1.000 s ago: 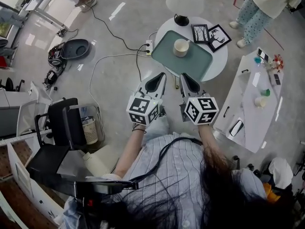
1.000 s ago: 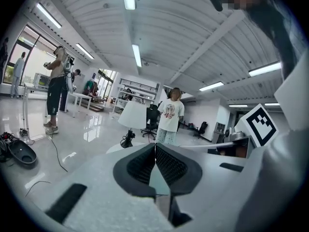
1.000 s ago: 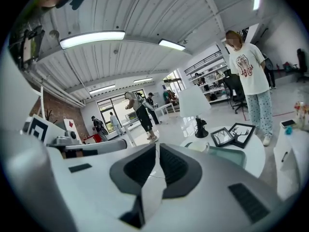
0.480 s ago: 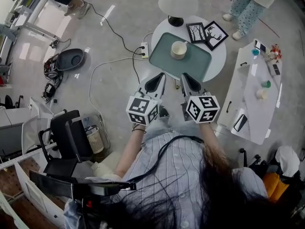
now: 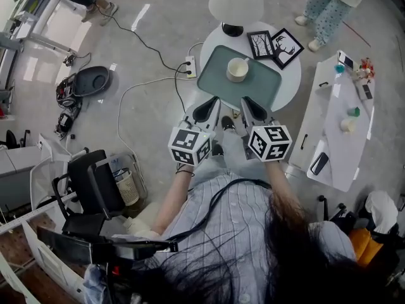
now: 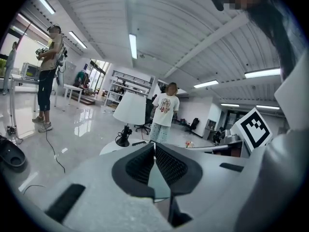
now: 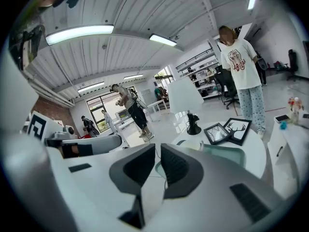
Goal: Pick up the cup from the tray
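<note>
A cream cup [image 5: 238, 69] stands upright on the green tray [image 5: 266, 84], which lies on a small round white table [image 5: 292, 75]. Both grippers hover side by side short of the table's near edge, pointing at the tray. My left gripper [image 5: 214, 101] [image 6: 154, 144] is shut and holds nothing. My right gripper [image 5: 245, 101] [image 7: 158, 146] is also shut and empty. In the right gripper view the tray [image 7: 231, 154] shows just past the jaws, and the cup is mostly hidden behind them.
A white-shaded lamp [image 5: 235, 2] and two framed pictures [image 5: 276, 45] share the round table behind the tray. A power strip [image 5: 190, 66] and cables lie on the floor to the left. A long white table [image 5: 338, 122] stands at right, and a person [image 5: 329, 8] beyond.
The round table with tray and cup has drawn slightly nearer to the grippers in the head view. Both grippers stay shut, side by side.
</note>
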Demonstrator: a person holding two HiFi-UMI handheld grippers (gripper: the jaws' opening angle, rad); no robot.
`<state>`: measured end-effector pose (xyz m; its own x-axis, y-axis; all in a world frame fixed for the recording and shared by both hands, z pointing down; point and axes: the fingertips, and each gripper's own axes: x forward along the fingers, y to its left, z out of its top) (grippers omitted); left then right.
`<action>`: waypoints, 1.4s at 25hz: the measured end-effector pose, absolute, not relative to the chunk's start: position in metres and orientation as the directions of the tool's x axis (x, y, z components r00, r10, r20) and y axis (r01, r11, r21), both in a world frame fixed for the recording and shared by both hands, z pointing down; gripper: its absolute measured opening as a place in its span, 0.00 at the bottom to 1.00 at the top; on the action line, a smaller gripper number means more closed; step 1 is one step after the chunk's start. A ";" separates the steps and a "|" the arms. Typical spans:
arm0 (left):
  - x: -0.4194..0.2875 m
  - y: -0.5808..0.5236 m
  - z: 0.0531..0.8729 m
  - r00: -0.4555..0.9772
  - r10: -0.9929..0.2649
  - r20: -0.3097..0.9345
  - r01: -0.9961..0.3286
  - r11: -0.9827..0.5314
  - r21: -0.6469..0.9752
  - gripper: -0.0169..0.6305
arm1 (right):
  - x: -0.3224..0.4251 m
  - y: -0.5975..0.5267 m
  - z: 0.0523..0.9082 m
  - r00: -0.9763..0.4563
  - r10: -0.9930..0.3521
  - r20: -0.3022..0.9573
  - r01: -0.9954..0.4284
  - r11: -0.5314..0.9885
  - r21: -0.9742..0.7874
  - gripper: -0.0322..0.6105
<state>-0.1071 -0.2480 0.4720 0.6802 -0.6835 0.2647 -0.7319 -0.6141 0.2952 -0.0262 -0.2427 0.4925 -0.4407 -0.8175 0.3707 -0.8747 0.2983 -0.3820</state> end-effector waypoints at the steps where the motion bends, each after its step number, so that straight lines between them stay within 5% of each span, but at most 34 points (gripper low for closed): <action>1: -0.107 -0.252 0.473 0.682 -0.682 0.265 -0.730 -0.615 0.298 0.05 | -0.026 -0.247 0.494 -0.446 -0.815 0.370 -0.873 0.305 -0.380 0.12; 16: -0.093 -0.307 0.509 0.686 -0.640 0.346 -0.728 -0.606 0.321 0.05 | -0.014 -0.314 0.558 -0.486 -0.738 0.468 -0.870 0.362 -0.334 0.14; 22: -0.093 -0.333 0.516 0.670 -0.645 0.367 -0.742 -0.591 0.317 0.05 | -0.017 -0.336 0.593 -0.545 -0.670 0.504 -0.838 0.420 -0.348 0.41; 29: -0.092 -0.354 0.524 0.659 -0.638 0.399 -0.752 -0.578 0.318 0.05 | -0.017 -0.352 0.633 -0.520 -0.625 0.582 -0.851 0.433 -0.296 0.57; 35: -0.084 -0.362 0.533 0.656 -0.626 0.420 -0.754 -0.572 0.325 0.05 | -0.016 -0.364 0.649 -0.513 -0.605 0.609 -0.851 0.449 -0.272 0.61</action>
<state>-0.0845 -0.3616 0.5326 0.6563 -0.6265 0.4204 -0.7536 -0.5715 0.3248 -0.0165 -0.3635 0.6492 -0.5135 -0.6046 0.6090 -0.8512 0.4486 -0.2724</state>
